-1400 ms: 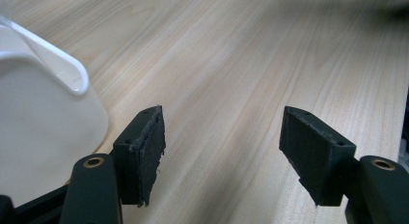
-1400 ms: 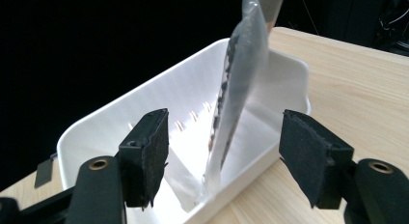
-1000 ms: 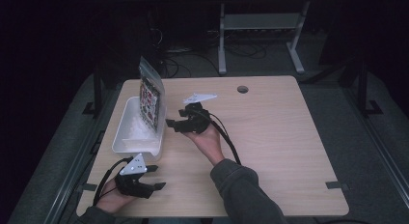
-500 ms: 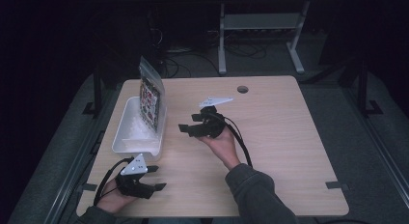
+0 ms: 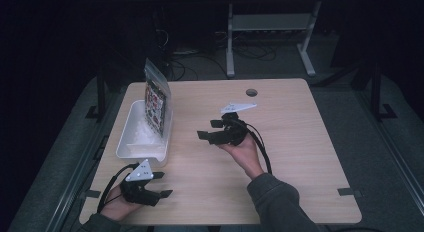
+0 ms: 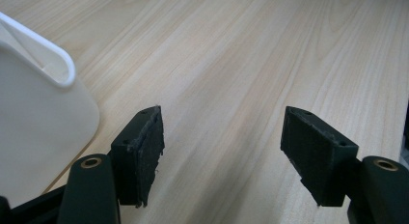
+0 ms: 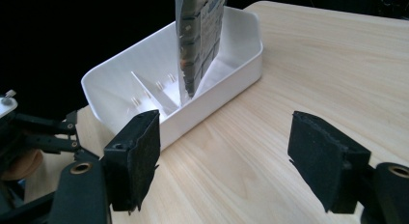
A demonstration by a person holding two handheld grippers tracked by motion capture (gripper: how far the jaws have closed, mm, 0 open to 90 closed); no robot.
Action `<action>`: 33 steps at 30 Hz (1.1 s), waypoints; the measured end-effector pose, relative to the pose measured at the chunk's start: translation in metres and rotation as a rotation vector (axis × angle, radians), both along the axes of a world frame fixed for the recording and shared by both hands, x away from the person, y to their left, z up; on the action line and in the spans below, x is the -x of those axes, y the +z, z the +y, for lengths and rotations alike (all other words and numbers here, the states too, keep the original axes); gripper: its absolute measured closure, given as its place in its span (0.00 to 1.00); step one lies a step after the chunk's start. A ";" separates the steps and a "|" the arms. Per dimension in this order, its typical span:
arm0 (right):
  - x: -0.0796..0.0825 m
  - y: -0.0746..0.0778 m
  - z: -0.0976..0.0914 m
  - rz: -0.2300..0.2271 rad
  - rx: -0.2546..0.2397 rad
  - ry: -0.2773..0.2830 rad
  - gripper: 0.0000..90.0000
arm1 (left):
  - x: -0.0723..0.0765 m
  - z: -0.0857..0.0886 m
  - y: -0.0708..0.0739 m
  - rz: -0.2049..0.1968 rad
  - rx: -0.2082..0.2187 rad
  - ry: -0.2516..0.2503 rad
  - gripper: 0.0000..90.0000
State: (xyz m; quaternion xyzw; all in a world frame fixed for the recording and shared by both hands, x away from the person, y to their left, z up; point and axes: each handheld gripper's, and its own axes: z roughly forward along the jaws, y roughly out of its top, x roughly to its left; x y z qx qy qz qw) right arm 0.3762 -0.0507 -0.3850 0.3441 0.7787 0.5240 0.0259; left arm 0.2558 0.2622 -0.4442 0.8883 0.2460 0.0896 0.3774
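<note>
While the left hand-held gripper [image 5: 159, 184] rests wide open and empty near the tabletop's [image 5: 300, 157] front left corner, the right hand-held gripper [image 5: 210, 130], mid-tabletop, has just been opening, nothing between its jaws. The pouch [image 5: 157, 104] stands upright in the white bin [image 5: 131, 142] along the left edge; placement appears complete, withdrawal next.

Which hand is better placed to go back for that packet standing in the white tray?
Probably the right. The right gripper, jaws open with nothing between them, points at the packet standing in the white tray. The left gripper sits low at the tray's near corner, aimed across bare table.
</note>
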 end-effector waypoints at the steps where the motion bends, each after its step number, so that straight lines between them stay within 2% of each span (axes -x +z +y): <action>1: 0.001 0.000 -0.002 0.002 0.000 -0.001 0.29 | 0.000 0.000 0.000 0.000 -0.004 -0.002 0.35; 13: 0.009 -0.010 -0.036 0.026 -0.002 -0.040 0.27 | 0.000 -0.001 -0.001 0.010 -0.007 -0.006 0.35; 16: 0.010 -0.013 -0.043 0.047 -0.015 -0.029 0.28 | 0.000 -0.001 -0.002 0.012 -0.008 -0.004 0.34; 22: 0.013 -0.015 -0.055 0.064 -0.009 -0.030 0.27 | -0.001 -0.001 -0.002 0.015 -0.010 -0.002 0.33; 28: 0.020 -0.018 -0.068 0.058 -0.010 -0.046 0.27 | -0.001 -0.002 -0.002 0.016 -0.011 -0.001 0.32; 33: 0.025 -0.019 -0.080 0.072 -0.002 -0.053 0.24 | -0.001 -0.002 -0.002 0.017 -0.012 0.001 0.31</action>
